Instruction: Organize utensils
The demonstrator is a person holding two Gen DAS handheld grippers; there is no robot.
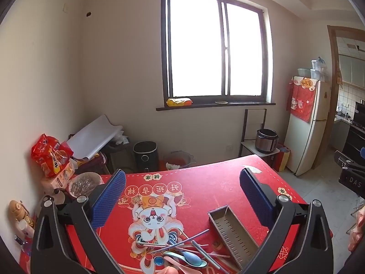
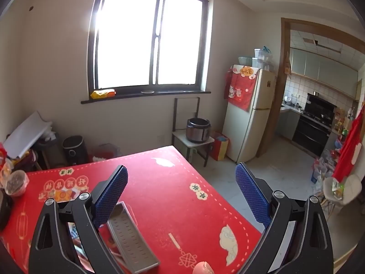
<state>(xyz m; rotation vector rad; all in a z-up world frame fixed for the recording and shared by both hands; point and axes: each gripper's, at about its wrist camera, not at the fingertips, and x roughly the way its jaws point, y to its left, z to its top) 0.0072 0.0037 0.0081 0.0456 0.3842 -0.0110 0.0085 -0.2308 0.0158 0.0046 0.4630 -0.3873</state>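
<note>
Hovering above a table with a red printed cloth (image 1: 205, 182), the left gripper (image 1: 182, 196) has its two blue-padded fingers (image 1: 109, 196) spread wide with nothing between the pads. Below and between those fingers, toward the near edge, lies a loose pile of utensils (image 1: 182, 248): metal chopsticks (image 1: 194, 235) crossing one another, a pale blue spoon (image 1: 194, 256) and a pink spoon (image 1: 173, 263) partly under them. Just inside the right-hand finger of this gripper sits a grey perforated utensil tray (image 1: 230, 233), long and narrow, lying flat on the cloth with its open side up; the pile's chopstick ends reach close to the tray's near wall, contact not clear. The right gripper (image 2: 181, 194) is likewise held with its fingers (image 2: 251, 194) wide apart and empty. In its view the same tray (image 2: 130, 239) runs beneath and just inside its left-hand finger, partly covered by that finger's pad; a few utensils show blurred behind the finger's black link. Between the right gripper's fingers there is only cloth. Left of the left gripper's fingers, at the table's edge: a covered bowl (image 1: 83, 183) and red snack bags (image 1: 50, 155). Beyond the fingertips stand a window (image 1: 214, 48) and a refrigerator (image 1: 308, 125).
</note>
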